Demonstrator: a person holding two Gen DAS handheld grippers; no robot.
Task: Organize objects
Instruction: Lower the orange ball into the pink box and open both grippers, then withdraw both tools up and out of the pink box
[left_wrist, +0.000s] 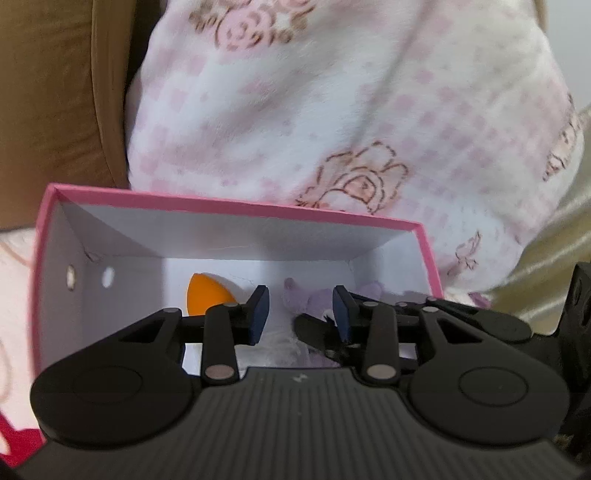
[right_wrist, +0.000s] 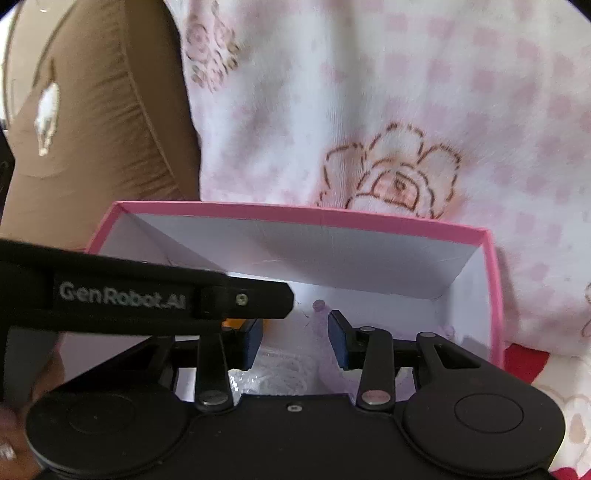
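A pink-rimmed cardboard box (left_wrist: 236, 206) with white inside walls sits on the bed; it also shows in the right wrist view (right_wrist: 303, 214). Inside lie an orange piece (left_wrist: 203, 295), a lilac plush toy (left_wrist: 306, 299) and a clear plastic bag with white cord (right_wrist: 280, 373). My left gripper (left_wrist: 301, 314) is open over the box, with nothing between its blue pads. My right gripper (right_wrist: 295, 339) is open above the bag and the lilac toy (right_wrist: 325, 354). The left gripper's black body (right_wrist: 147, 295) crosses the right wrist view at left.
A white and pink flower-patterned blanket (left_wrist: 332, 110) is heaped behind the box. A brown cushion (left_wrist: 55, 92) stands at the left. Gold satin fabric (left_wrist: 554, 258) shows at the right, red fabric (right_wrist: 524, 362) by the box's right side.
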